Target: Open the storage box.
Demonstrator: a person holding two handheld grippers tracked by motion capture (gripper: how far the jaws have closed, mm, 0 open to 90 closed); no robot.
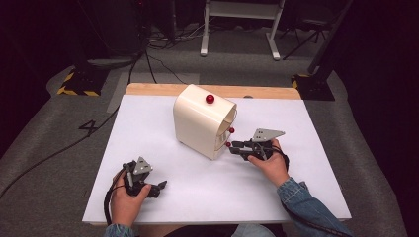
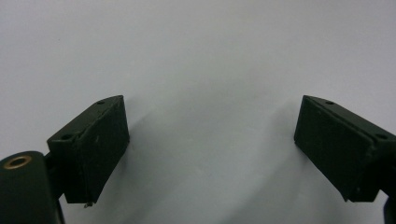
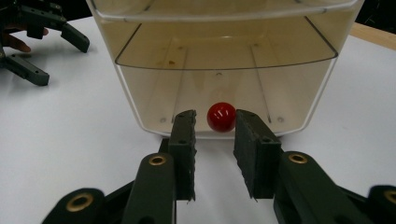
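Observation:
A cream box [image 1: 200, 123] stands mid-table with a red knob [image 1: 210, 98] on top and two more red knobs on its front, facing right. My right gripper [image 1: 231, 146] reaches the lower front knob [image 1: 228, 144]. In the right gripper view its jaws stand open by a narrow gap, the tips [image 3: 215, 122] level with that red knob [image 3: 221, 116] on a clear drawer front [image 3: 224, 70]; I cannot tell whether they touch. My left gripper [image 1: 160, 187] rests near the table's front left, and its jaws [image 2: 212, 116] are wide open over bare white surface.
The white tabletop [image 1: 148, 128] has a wooden strip [image 1: 148, 89] along its far edge. Beyond it lie grey carpet, cables [image 1: 163, 64], white desk legs [image 1: 203, 29] and black stands with yellow-black bases [image 1: 79, 84]. The left gripper [image 3: 28, 42] appears far off in the right gripper view.

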